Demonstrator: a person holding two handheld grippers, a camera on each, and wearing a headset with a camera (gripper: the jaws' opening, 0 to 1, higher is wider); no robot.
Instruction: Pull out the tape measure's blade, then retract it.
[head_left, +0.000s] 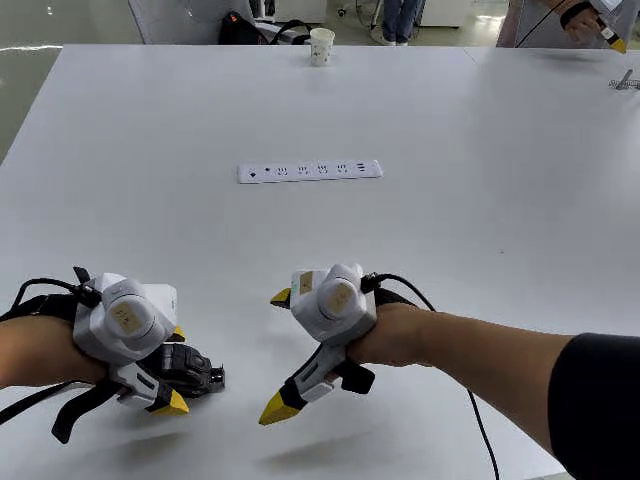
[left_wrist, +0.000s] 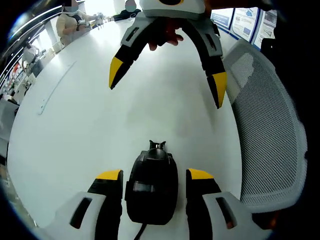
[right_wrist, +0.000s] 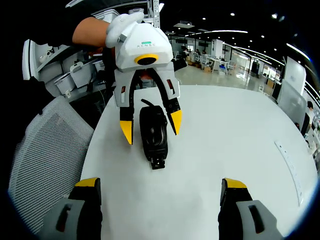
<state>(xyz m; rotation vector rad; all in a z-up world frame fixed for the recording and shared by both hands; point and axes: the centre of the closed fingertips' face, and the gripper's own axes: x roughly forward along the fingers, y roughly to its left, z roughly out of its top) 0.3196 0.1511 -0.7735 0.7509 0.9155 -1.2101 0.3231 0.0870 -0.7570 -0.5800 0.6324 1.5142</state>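
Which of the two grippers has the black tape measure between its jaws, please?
The left gripper: the tape measure sits between its yellow-tipped jaws, while the right gripper, facing it, has wide-open jaws with nothing between them.

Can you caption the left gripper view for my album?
Black tape measure lies on the white table between the jaws of the left gripper, facing the open right gripper.

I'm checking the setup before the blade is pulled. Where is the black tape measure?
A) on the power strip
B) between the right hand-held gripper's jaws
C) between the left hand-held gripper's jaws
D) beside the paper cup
C: the tape measure lies between the jaws of the left hand-held gripper, while the right hand-held gripper faces it open and empty.
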